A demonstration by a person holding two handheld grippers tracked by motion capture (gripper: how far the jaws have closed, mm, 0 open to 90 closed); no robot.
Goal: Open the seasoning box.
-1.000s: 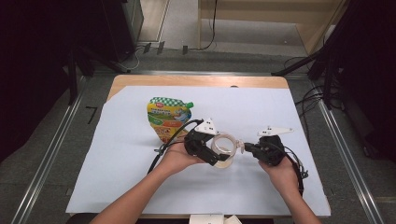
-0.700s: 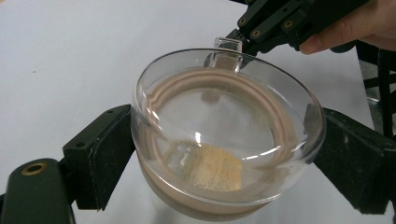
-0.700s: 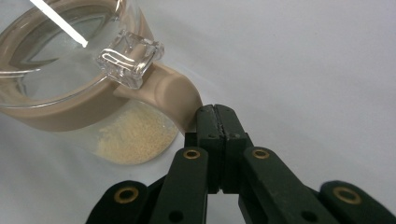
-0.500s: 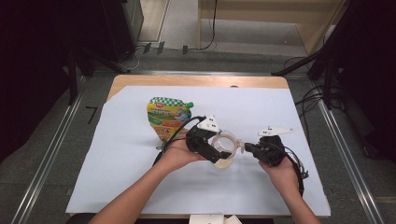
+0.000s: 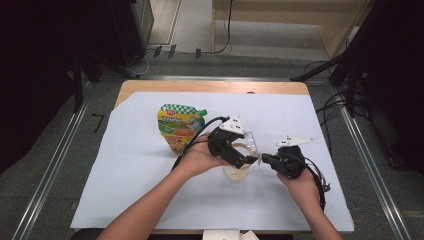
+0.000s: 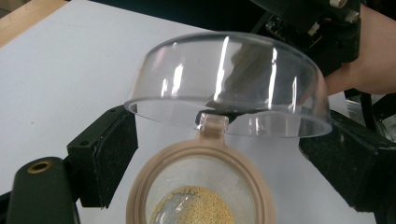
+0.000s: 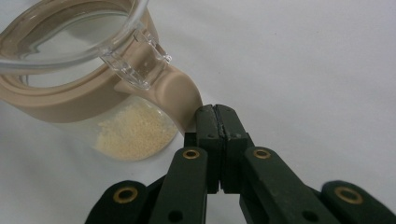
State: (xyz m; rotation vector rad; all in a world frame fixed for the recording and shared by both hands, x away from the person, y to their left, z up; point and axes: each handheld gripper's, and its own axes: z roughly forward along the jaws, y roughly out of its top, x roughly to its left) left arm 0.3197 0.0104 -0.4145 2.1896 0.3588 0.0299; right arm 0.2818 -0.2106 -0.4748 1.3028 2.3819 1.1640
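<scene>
Now the clear lid (image 6: 224, 88) sits pinched in the left gripper (image 5: 239, 150), raised since 1 second back and free of the beige-rimmed jar (image 7: 88, 98) on the white sheet (image 5: 125, 165). Right gripper (image 7: 217, 116), jaws pressed together, steadies the rim; jar now open.

A white sheet (image 5: 150, 165) covers a wooden desk (image 5: 210, 87) ringed by grey carpet floor (image 5: 45, 150), metal rails (image 5: 55, 160), trailing cables (image 5: 330, 105) and pale wooden furniture (image 5: 300, 10) beyond dark equipment.
</scene>
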